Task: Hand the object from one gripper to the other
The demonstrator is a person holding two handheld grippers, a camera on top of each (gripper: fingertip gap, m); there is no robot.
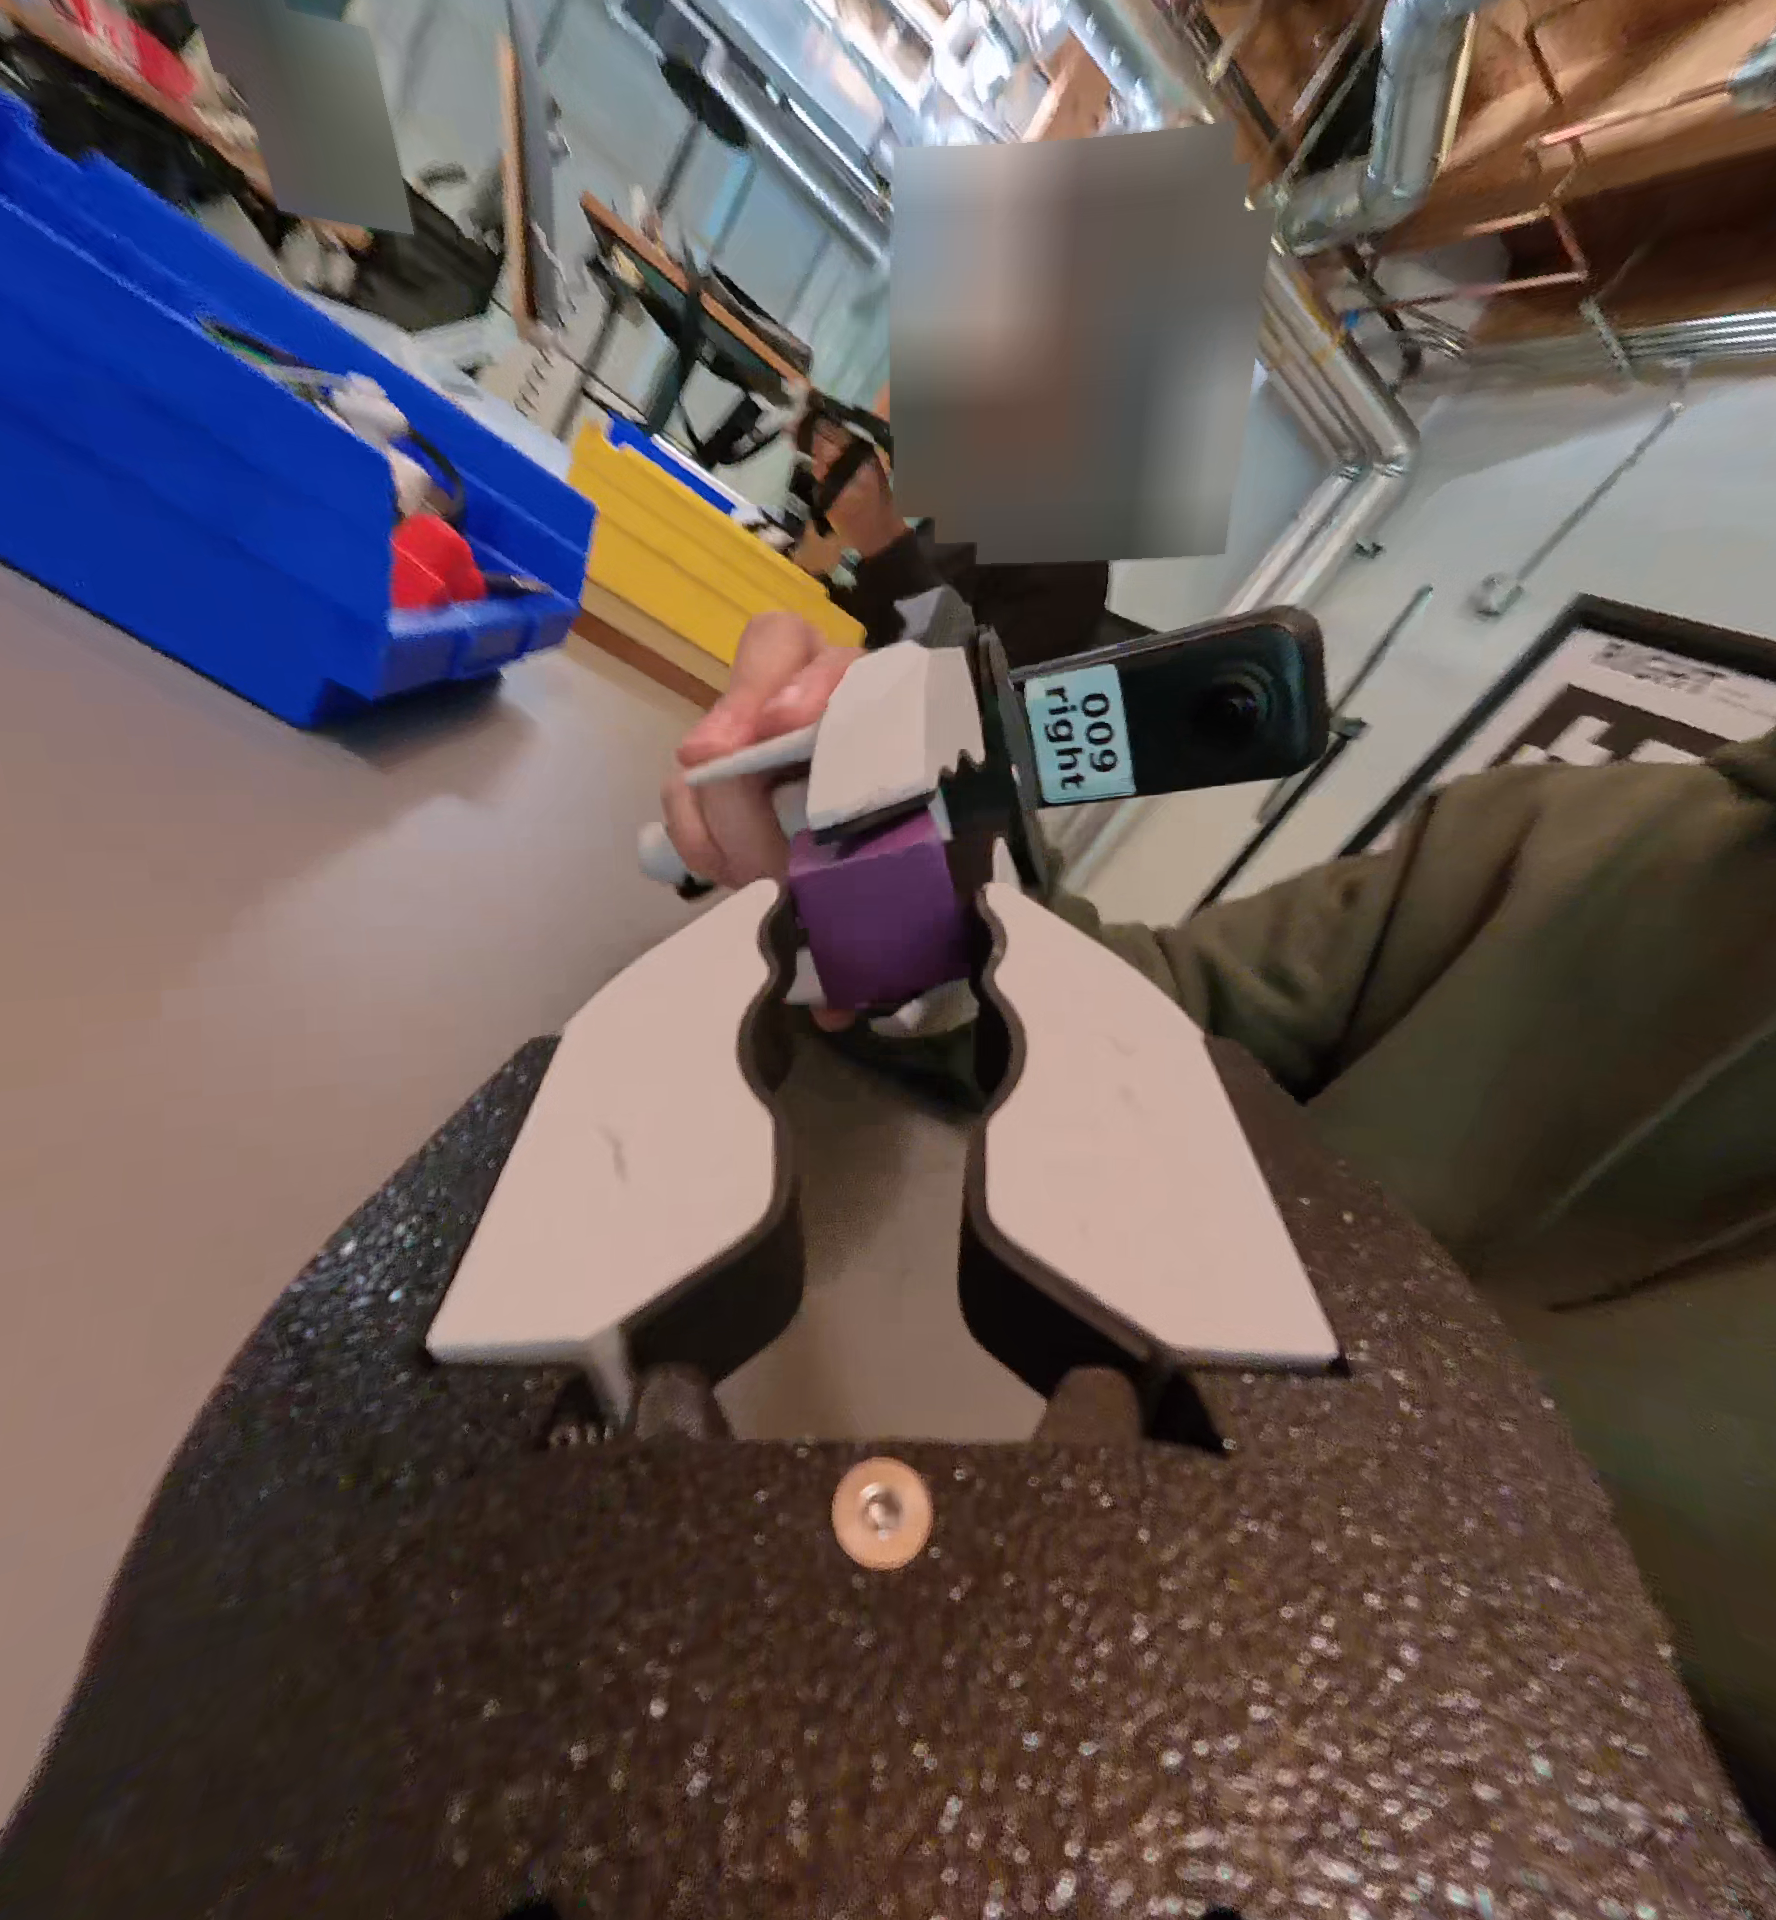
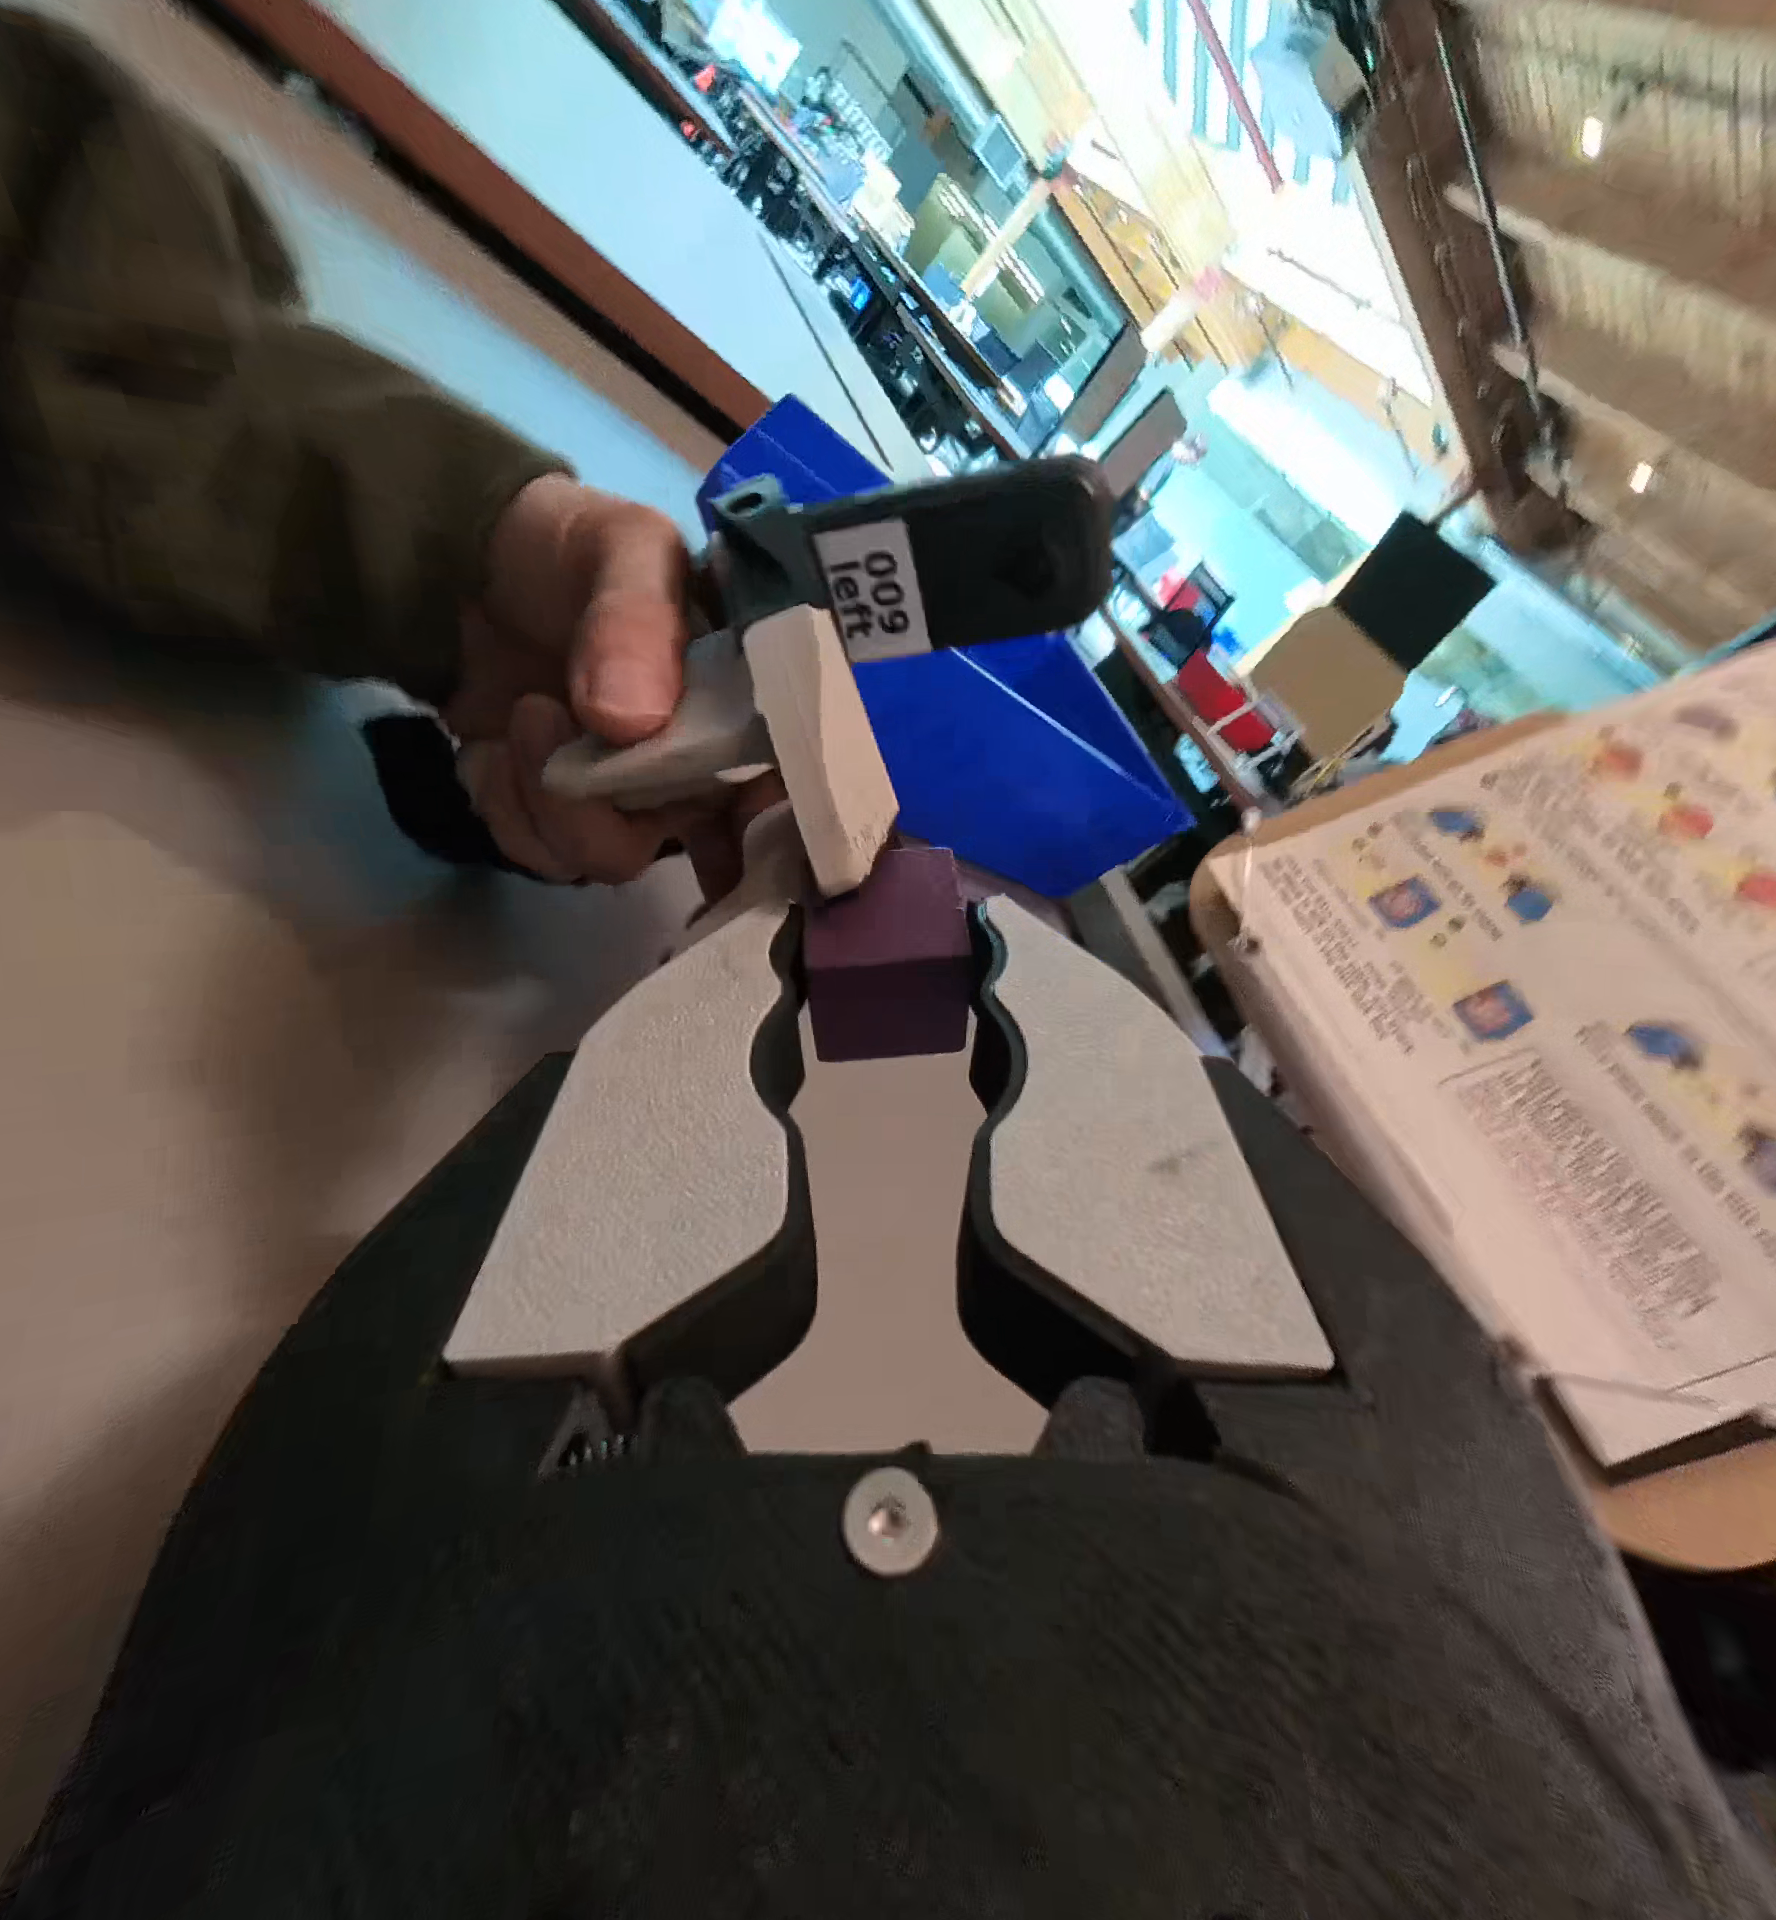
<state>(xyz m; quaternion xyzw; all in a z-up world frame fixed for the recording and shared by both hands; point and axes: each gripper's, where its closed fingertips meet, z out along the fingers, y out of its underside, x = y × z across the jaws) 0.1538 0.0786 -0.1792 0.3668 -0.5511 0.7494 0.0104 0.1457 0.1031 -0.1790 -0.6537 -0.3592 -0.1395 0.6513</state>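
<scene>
Mid-handover above the bench (image 1: 188,935), both the left tongs (image 1: 879,961) and right tongs (image 2: 884,977) appear clamped on the purple cube (image 1: 879,925), preventing a drop.

Matt purple block (image 1: 879,925) (smooth), glossy table (image 1: 240,987).

The blue bin (image 1: 188,468) stands on the grey table (image 1: 188,987), at its far edge. Inside the blue bin, near its open front, lie a red thing (image 1: 432,566) and some white things with black cables. Just beside the blue bin, on its right side, stands a yellow bin (image 1: 686,540). Well apart from the blue bin, against the white wall, leans a black-framed picture (image 1: 1632,696). In the right wrist view, a printed sheet with small coloured pictures (image 2: 1590,987) lies to the right of the blue bin.
</scene>
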